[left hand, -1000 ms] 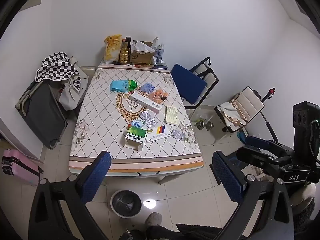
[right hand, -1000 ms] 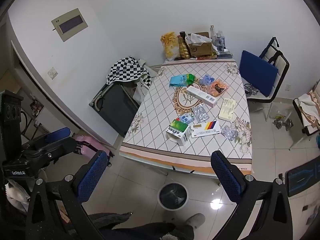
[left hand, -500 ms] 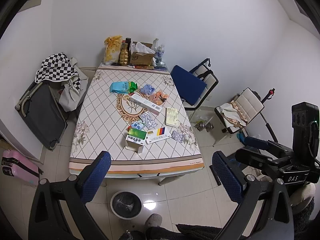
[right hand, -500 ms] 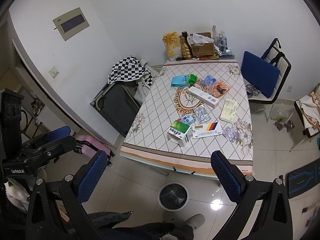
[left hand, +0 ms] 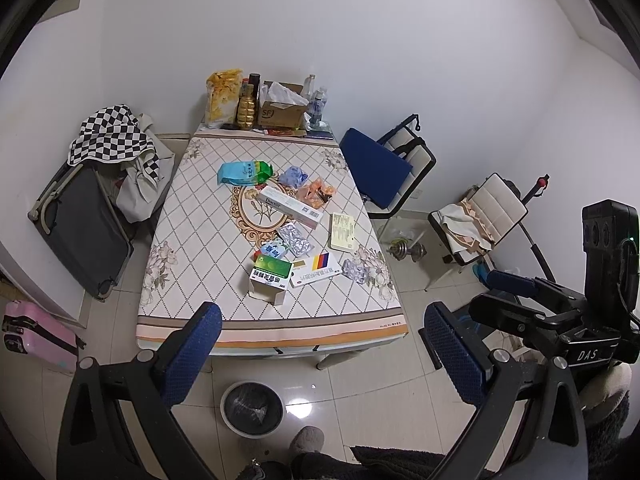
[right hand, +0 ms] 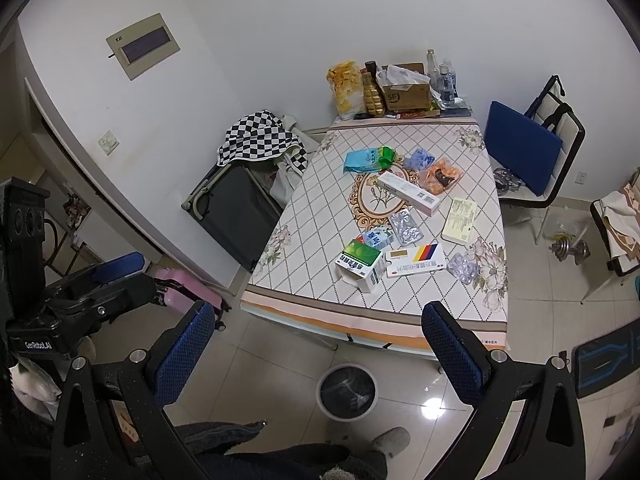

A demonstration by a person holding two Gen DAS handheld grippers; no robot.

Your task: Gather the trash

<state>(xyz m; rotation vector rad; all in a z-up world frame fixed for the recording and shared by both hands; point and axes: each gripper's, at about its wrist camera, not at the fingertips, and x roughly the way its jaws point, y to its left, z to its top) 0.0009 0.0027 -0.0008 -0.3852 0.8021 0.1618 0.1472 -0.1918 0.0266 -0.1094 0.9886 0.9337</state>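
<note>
A: Trash was seen scattered over the table: a green box nearest the near edge, a white carton with coloured stripes just right of it, and a blister pack further right.

B: And further back?

A: A long white box was laid across the middle, with a foil strip on its near side, a cream leaflet to the right, and a blue-green packet and an orange wrapper beyond. A cardboard box and bottles were kept at the far end.

B: Where was the bin?

A: The bin was found on the floor, just before the table's near edge.

B: What was in the way?

A: A blue-cushioned chair was placed against the table's right side, and a dark suitcase against the left.

B: The grippers?

A: The left gripper was held wide open, with nothing gripped, short of the table. The right gripper was likewise spread wide with nothing held.
</note>
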